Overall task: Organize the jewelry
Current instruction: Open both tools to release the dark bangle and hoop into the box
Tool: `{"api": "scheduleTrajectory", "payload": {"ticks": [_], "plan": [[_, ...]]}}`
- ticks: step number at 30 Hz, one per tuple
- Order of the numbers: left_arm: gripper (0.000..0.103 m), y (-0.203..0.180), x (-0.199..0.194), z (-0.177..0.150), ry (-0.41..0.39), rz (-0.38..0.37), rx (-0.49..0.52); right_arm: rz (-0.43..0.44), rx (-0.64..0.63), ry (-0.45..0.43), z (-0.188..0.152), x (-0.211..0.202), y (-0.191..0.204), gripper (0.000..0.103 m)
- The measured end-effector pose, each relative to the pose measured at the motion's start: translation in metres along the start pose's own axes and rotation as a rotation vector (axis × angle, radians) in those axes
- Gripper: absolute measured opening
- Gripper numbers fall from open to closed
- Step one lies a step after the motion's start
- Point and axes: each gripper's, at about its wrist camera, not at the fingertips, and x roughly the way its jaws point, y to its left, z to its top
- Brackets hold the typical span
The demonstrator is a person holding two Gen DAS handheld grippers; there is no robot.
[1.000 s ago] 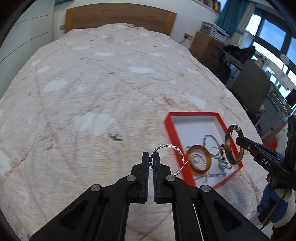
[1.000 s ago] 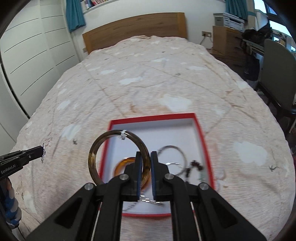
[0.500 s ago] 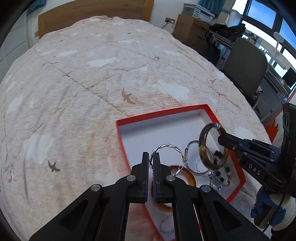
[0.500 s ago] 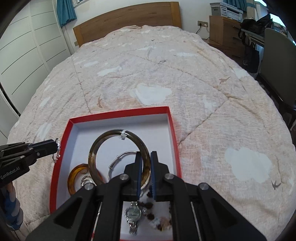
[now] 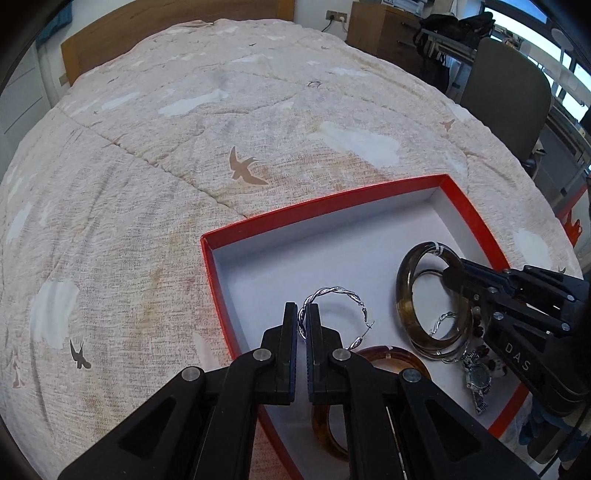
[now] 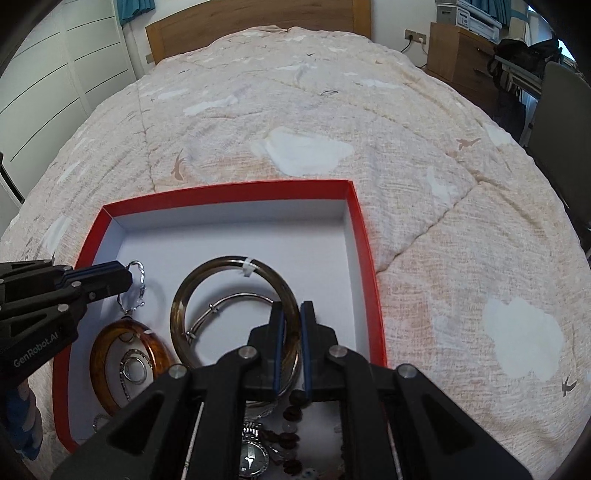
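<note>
A red box (image 5: 332,199) with a white inside lies on the bed; it also shows in the right wrist view (image 6: 229,186). My left gripper (image 5: 303,317) is shut on a twisted silver hoop earring (image 5: 332,293) over the box's left part; the earring also shows in the right wrist view (image 6: 138,284). My right gripper (image 6: 290,317) is shut on a dark brown bangle (image 6: 221,266), held low over the box; the bangle also shows in the left wrist view (image 5: 404,291). In the box lie an amber bangle (image 6: 98,365), a thin silver bangle (image 6: 229,299), a watch (image 5: 478,376) and dark beads (image 6: 291,406).
The box rests on a beige quilt (image 5: 184,147) with bird prints. A wooden headboard (image 6: 251,22) stands at the far end. A grey chair (image 5: 506,92) and a wooden cabinet (image 6: 458,55) stand to the right of the bed. White wardrobe doors (image 6: 55,74) are on the left.
Both grippers have moved down and in over the box with their pieces still held. The brown bangle has come down close to the jewelry in the box.
</note>
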Motion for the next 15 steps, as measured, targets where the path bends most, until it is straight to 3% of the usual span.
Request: {"api": "scheduleTrajectory", "payload": {"ticks": [5,8,10,14,15], "plan": [[0.005,0.001,-0.001,0.001,-0.001,-0.014,-0.018,0.022,0.028,-0.008,-0.002,-0.004,-0.004,0.012],[0.008,0.004,-0.005,0.001,0.0,-0.013,-0.024,0.005,0.032,-0.008,-0.003,-0.009,-0.005,0.027],[0.017,0.005,-0.009,0.0,-0.005,-0.014,-0.023,-0.002,0.037,-0.017,-0.004,-0.016,-0.005,0.032],[0.025,0.004,-0.025,-0.005,-0.02,-0.027,-0.025,-0.022,0.037,-0.032,-0.004,-0.036,-0.004,0.033],[0.032,0.004,-0.033,-0.007,-0.032,-0.018,-0.025,-0.028,0.036,-0.037,-0.005,-0.043,-0.002,0.033]]}}
